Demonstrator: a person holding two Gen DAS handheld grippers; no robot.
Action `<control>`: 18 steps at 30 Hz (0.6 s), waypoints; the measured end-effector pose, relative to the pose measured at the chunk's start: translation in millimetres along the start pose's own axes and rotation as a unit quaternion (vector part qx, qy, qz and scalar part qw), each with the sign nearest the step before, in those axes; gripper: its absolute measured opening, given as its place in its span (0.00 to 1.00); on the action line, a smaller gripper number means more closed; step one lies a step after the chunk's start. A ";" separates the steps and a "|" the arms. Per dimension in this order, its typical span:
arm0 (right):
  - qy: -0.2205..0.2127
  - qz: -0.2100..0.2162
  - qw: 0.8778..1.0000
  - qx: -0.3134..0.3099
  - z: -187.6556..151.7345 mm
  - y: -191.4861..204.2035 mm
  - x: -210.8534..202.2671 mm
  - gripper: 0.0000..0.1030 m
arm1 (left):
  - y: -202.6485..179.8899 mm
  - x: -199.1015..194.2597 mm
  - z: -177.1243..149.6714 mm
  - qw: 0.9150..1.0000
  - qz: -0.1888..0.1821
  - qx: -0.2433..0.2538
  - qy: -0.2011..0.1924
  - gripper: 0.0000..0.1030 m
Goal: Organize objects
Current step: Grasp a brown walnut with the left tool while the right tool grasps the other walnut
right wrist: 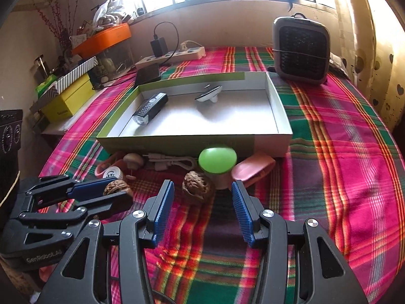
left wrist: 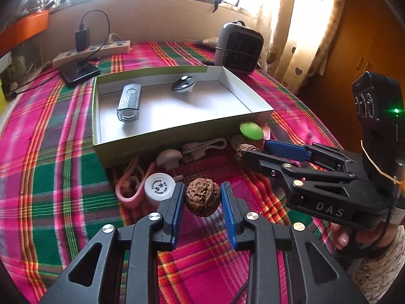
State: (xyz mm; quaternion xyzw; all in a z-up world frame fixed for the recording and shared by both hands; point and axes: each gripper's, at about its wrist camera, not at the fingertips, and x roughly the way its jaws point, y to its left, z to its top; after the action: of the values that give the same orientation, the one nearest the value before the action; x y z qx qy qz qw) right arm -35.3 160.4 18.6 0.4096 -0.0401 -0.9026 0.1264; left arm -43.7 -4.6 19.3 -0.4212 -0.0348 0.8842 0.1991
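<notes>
My left gripper (left wrist: 202, 197) is shut on a brown walnut (left wrist: 202, 197), held just above the plaid cloth; in the right wrist view the left gripper (right wrist: 119, 190) sits at lower left with that walnut (right wrist: 117, 188). My right gripper (right wrist: 202, 202) stands open, and a second walnut (right wrist: 197, 187) lies on the cloth just beyond its tips. Behind that is a green-capped mushroom object (right wrist: 217, 160). The open box (left wrist: 177, 131) holds a silver bike light (left wrist: 129, 102) and a black-and-white gadget (left wrist: 183, 84). The right gripper (left wrist: 255, 152) shows at right in the left wrist view.
In front of the box (right wrist: 192, 140) lie a white-capped bottle (left wrist: 159, 186), a pink strap (left wrist: 129, 195), a white mushroom piece (left wrist: 168, 155), a white cable (right wrist: 169, 162) and a pink scoop (right wrist: 253, 168). A grey heater (right wrist: 301, 50), a power strip (right wrist: 172, 54) and a phone (left wrist: 79, 72) stand behind.
</notes>
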 end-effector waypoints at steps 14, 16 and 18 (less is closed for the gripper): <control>0.007 0.003 1.000 -0.011 3.8 10.7 11.7 0.47 | 6.9 -3.3 -0.3 1.000 -0.004 -0.006 -0.002 0.26; 0.010 0.001 1.000 -0.012 3.5 10.8 13.3 0.47 | 7.6 -2.4 -0.1 1.000 -0.005 -0.006 -0.001 0.26; 0.013 -0.002 1.000 -0.013 3.1 10.6 15.4 0.47 | 8.2 -2.1 -0.1 1.000 -0.005 -0.007 -0.001 0.26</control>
State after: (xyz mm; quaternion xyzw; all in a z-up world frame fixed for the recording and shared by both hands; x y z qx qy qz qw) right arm -45.3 146.1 11.3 0.4198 -0.0258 -0.8978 0.1305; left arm -45.1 -12.9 18.8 -0.4219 -0.0432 0.8831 0.2008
